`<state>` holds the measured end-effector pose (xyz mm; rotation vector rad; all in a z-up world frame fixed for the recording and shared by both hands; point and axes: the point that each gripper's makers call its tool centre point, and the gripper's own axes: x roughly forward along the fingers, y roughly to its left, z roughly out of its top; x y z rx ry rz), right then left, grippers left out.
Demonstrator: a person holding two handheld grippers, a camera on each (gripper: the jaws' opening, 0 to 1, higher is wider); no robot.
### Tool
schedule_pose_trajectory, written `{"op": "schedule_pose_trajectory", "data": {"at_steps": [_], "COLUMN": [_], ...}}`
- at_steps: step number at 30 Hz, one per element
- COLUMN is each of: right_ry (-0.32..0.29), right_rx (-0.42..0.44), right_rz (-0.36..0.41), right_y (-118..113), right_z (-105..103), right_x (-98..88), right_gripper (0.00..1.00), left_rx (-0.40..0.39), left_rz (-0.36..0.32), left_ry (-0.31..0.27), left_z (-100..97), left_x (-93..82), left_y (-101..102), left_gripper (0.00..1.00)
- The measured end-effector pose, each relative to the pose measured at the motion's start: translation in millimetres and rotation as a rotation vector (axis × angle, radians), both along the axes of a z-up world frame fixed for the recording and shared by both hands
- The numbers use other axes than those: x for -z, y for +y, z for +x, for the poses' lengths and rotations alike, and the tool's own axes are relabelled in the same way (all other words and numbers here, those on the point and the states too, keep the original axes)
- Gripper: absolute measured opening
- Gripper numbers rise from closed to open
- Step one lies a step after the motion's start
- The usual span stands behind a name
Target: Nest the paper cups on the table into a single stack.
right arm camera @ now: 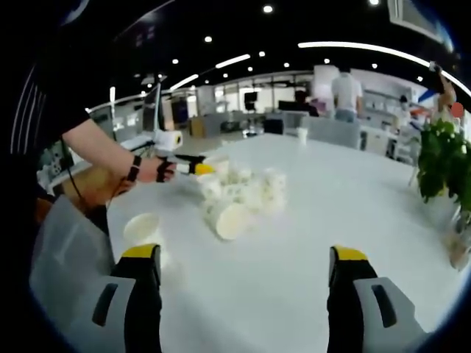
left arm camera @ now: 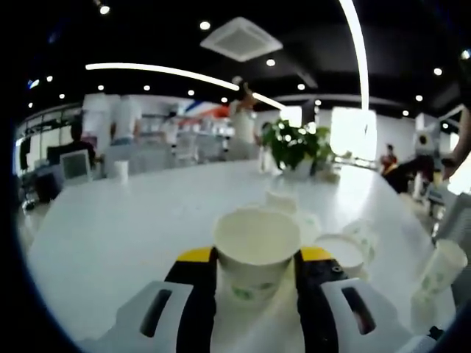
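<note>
Potted plant [left arm camera: 294, 145] on white table [left arm camera: 132, 220]

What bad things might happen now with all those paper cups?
1. The left gripper squeezes one white paper cup with green print between its jaws; a tighter squeeze might crush its thin wall.
2. The other white paper cups lie tumbled together on the white round table, some on their sides, so a nudge could send them rolling.
3. The right gripper is open and holds nothing, so the target cup may slide when nesting.
</note>
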<state>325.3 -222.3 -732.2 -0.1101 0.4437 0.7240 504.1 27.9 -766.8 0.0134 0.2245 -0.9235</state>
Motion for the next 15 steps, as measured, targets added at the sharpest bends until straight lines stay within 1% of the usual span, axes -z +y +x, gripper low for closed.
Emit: {"op": "schedule_pose_trajectory", "data": {"at_steps": [2, 3, 8, 13, 15], "right_ry": [-0.003, -0.007, -0.020, -0.032, -0.042], "right_rx": [0.000, 0.000, -0.001, 0.001, -0.003], "right_rz": [0.000, 0.003, 0.006, 0.013, 0.014], "right_y": [0.8, 1.0, 3.0, 7.7, 10.7], "right_z": [-0.4, -0.8, -2.5, -3.7, -3.7], "right_x": [-1.5, -2.7, -7.5, -12.9, -14.7], "right_gripper": [0.93, 0.93, 0.93, 0.92, 0.92], "left_rx": [0.000, -0.001, -0.012, 0.005, 0.013], "left_rz": [-0.003, -0.003, -0.023, -0.024, -0.026], "left_ry": [-0.012, -0.012, -0.016, -0.035, -0.041], "left_z": [-2.2, -2.3, -8.3, -18.3, -24.6], "left_x": [-6.8, -7.8, -24.5, -43.6, -54.4], "left_y": [1.6, 2.1, 7.2, 7.5, 6.2], "left_gripper": [0.40, 0.40, 0.40, 0.39, 0.39]}}
